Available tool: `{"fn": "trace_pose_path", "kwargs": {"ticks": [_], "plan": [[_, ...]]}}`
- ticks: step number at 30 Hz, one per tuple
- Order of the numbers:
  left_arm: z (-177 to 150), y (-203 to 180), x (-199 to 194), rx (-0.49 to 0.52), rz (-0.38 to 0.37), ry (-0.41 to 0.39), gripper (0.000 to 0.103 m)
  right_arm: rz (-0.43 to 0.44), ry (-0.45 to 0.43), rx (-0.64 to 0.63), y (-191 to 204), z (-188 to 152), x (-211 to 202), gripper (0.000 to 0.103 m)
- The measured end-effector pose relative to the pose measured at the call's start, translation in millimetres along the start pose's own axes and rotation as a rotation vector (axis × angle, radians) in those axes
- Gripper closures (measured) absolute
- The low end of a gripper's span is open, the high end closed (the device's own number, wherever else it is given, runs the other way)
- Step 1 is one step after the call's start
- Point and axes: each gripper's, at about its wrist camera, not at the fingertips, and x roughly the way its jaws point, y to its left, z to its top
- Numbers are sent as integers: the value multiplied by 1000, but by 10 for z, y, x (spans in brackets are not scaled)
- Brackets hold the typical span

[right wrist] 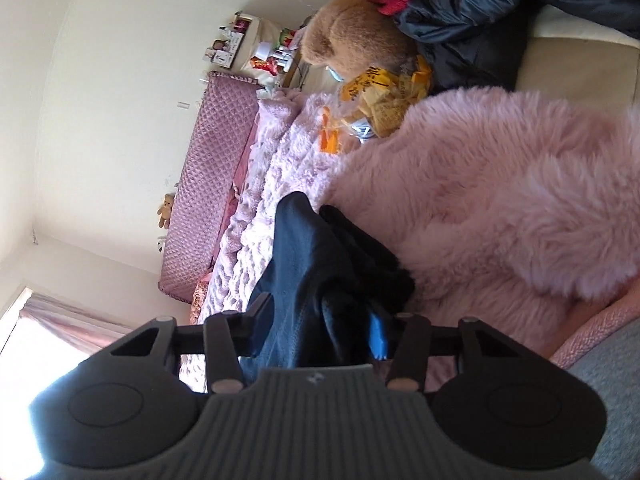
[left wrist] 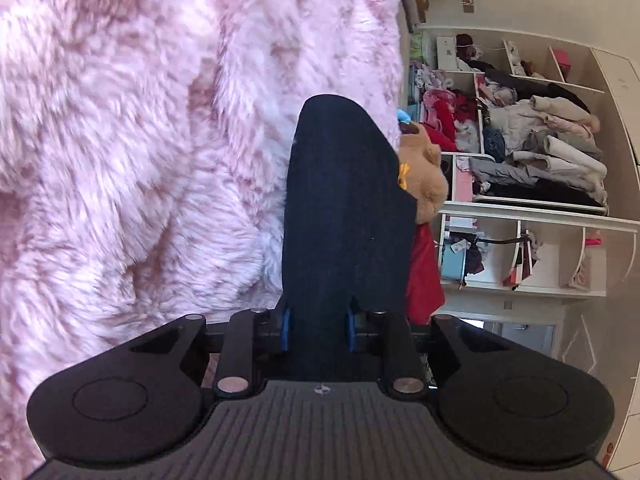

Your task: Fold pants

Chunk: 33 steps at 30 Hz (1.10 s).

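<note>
Pants (left wrist: 344, 208) hang pinched in both grippers, left (left wrist: 318, 330) and right (right wrist: 320, 332), over the pink furry blanket (left wrist: 140, 140).

Bright daylight; a window (right wrist: 36, 320) blows out white at lower left. Fisheye bends the edges; pink fur (left wrist: 120, 120) is blurred.

The dark navy cloth pants (left wrist: 344, 208) I hold look matt and finely woven, smooth in my left view and creased in my right (right wrist: 316, 272). My black plastic left gripper (left wrist: 318, 322) is matt, ribbed on its body, with dull metal pins. The pink long-pile fur blanket (left wrist: 140, 120) is shaggy; the brown plush teddy bear (right wrist: 352, 36) is fuzzy.
</note>
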Motion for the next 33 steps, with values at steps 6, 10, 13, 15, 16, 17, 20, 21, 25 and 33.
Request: {"fn": "trace_pose_path", "kwargs": {"ticks": [6,10,13,15,16,17,20,21,25,33], "plan": [[158,111,-814,37,60,-37,77,-37,87,-240,468,-329,193,57],[138,412,-1449,25,104,-85,76,-58,178,-370,767,-601,391,56],[95,671,-1804,-3,122,-89,74,11,296,-401,907,-761,618,41],[64,837,-1964,-12,134,-83,73,94,432,-358,943,-874,819,40],[55,913,-2004,-15,134,-80,70,117,481,-341,963,-925,922,40],[51,997,-2026,-20,126,-74,68,123,517,-338,981,-963,1023,40],[57,1193,-1969,-48,79,-73,64,86,595,-329,938,-977,1359,40],[66,1221,-1929,-46,66,-73,62,65,642,-311,896,-959,1500,40],[88,1162,-1729,6,72,-73,50,67,783,-273,733,-921,1936,42],[204,1362,-1557,-64,-69,-53,49,124,947,-122,489,-1083,2621,57]]}}
